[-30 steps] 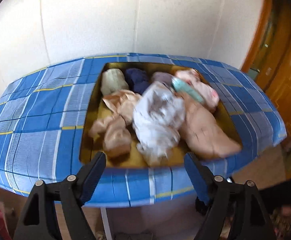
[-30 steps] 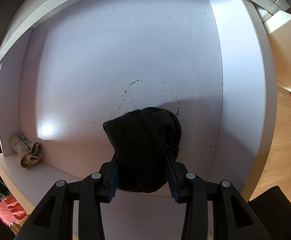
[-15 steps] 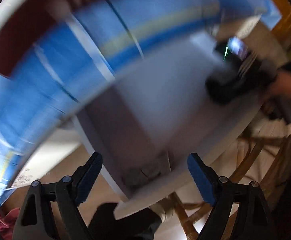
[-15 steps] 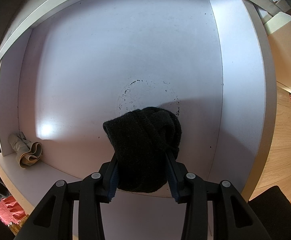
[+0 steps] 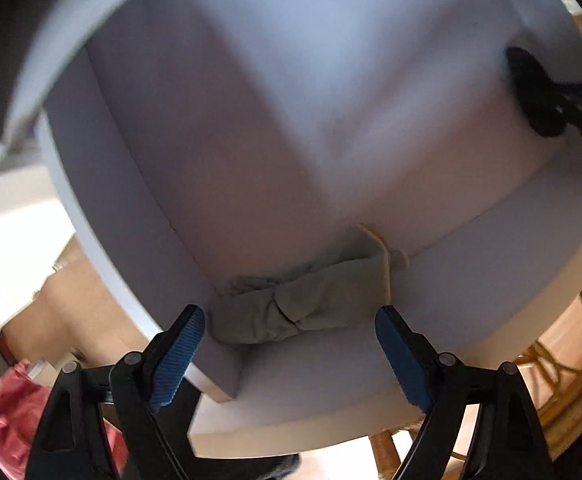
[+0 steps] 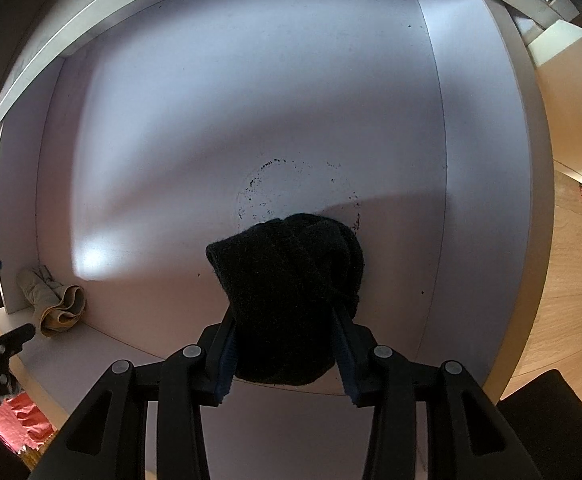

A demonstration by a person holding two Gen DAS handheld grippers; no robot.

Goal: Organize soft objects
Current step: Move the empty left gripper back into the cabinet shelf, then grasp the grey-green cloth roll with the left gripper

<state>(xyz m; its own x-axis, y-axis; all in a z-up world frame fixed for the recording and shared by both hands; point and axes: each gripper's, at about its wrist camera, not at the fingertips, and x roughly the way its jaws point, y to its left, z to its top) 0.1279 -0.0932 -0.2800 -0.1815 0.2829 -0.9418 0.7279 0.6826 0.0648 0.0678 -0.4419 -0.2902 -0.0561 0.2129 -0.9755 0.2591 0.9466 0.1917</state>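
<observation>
Here the right gripper (image 6: 287,354) sits low in the middle of the right wrist view, its blue-padded jaws closed tight on a black knitted bundle (image 6: 291,296), which bulges up and out between them. Behind it is the back wall of a white shelf compartment (image 6: 251,120), marked with a faint ring of dark specks. A rolled beige cloth (image 6: 53,300) lies in the lower left corner of that compartment, against its side wall.

In the left wrist view the left gripper (image 5: 289,354) is at the bottom centre, jaws spread wide and holding nothing. The beige cloth (image 5: 299,306) rests on the shelf just beyond and between the fingers. The black bundle (image 5: 531,92) shows at the right edge, blurred.
</observation>
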